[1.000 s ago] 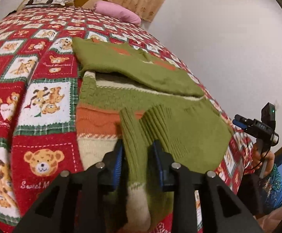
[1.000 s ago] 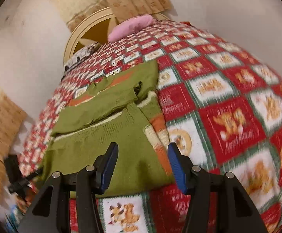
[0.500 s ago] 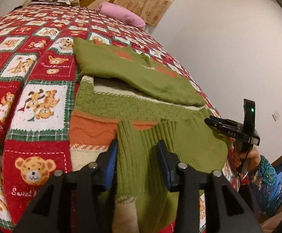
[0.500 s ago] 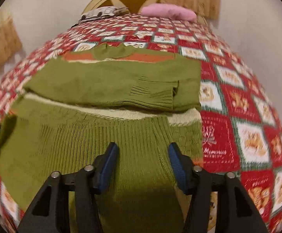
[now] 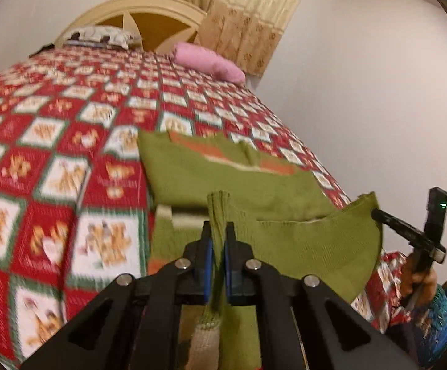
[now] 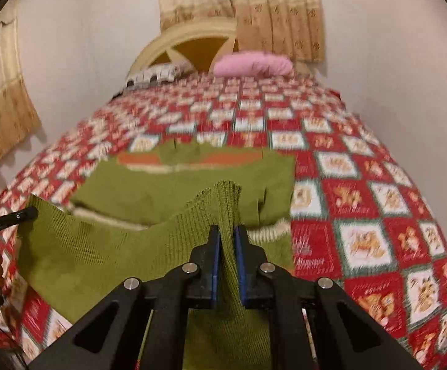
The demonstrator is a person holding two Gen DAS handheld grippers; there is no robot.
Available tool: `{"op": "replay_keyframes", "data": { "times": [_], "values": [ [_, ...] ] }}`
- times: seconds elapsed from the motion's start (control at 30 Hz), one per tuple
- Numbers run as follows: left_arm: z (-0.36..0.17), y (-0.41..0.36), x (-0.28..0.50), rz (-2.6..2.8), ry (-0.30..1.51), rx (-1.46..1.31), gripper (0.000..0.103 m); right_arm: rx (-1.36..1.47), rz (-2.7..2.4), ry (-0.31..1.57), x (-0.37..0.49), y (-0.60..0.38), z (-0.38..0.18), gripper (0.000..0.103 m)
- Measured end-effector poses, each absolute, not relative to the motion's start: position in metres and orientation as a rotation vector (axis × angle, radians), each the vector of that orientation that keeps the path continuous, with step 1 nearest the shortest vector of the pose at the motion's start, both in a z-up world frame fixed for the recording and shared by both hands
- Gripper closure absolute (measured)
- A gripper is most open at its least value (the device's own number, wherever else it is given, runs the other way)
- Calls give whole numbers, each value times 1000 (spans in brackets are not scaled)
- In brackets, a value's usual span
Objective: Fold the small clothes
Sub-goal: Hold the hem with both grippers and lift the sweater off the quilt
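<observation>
While the left gripper (image 5: 218,231) pinches one bunch of the green knitted sweater's (image 5: 300,246) ribbed hem, the right gripper (image 6: 227,234) pinches another, so the hem seems lifted off the red teddy-bear bedspread (image 6: 362,215), though the picture is blurred

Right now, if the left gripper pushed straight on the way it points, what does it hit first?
Probably the folded upper part of the green sweater, whose hem the left gripper already pinches; depth is unclear.

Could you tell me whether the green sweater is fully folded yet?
Partly: sleeves lie folded across the green sweater; both grippers hold its hem raised.
</observation>
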State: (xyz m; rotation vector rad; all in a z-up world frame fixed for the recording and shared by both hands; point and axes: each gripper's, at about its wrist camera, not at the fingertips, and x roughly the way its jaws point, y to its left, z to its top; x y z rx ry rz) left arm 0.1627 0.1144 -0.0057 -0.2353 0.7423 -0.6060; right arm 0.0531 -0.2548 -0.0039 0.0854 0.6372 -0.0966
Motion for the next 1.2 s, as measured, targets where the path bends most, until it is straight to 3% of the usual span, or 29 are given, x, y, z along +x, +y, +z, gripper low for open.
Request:
{"op": "replay_keyframes", "data": {
  "times": [0.73,0.97,1.13,1.2],
  "values": [
    [20,70,325,-453,713,-217,97,-15,-188,588,209,-285,30,97],
    [-8,46,389,-354,727,-216,99,-58,-250,607,282,-303,-8,97],
    [-36,44,393,-423,882,-225,99,-64,-280,725,302,-312,-62,97],
    [-32,46,384,-451,884,-160,92,-53,-265,715,296,-315,-60,97]
  ]
}}
